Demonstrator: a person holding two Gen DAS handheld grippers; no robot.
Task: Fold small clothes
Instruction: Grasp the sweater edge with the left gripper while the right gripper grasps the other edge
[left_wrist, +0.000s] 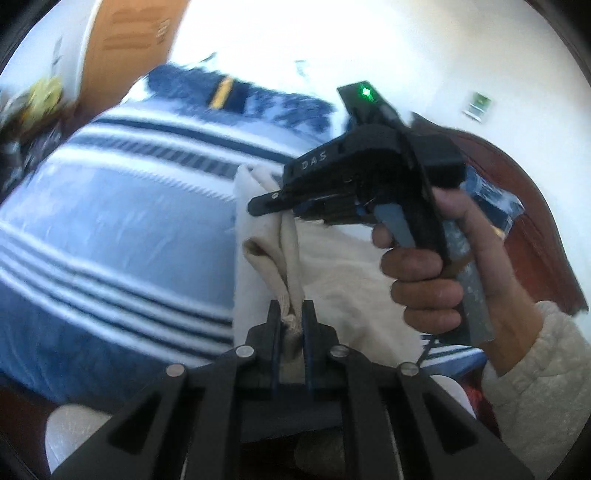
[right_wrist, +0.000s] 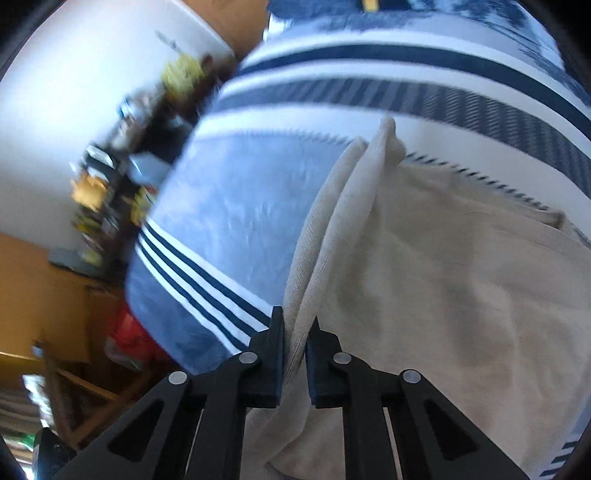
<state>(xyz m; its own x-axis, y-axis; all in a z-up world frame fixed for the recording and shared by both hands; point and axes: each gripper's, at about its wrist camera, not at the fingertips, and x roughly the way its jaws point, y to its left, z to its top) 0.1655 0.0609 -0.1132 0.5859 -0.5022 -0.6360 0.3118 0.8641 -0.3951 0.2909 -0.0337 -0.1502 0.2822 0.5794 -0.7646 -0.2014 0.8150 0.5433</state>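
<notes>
A cream-white small garment (left_wrist: 332, 269) lies partly on a blue and white striped blanket (left_wrist: 122, 229). My left gripper (left_wrist: 291, 314) is shut on a bunched edge of the garment. In the left wrist view my right gripper (left_wrist: 273, 201) is held by a hand and pinches another part of the same edge, lifted above the blanket. In the right wrist view my right gripper (right_wrist: 297, 325) is shut on a folded edge of the garment (right_wrist: 424, 266), which spreads to the right over the blanket (right_wrist: 236, 206).
A cardboard box (left_wrist: 129, 44) stands past the blanket's far left. A dark red wooden headboard (left_wrist: 532, 221) is at the right. Cluttered shelves (right_wrist: 110, 177) and an orange wall (right_wrist: 37, 288) lie left of the bed.
</notes>
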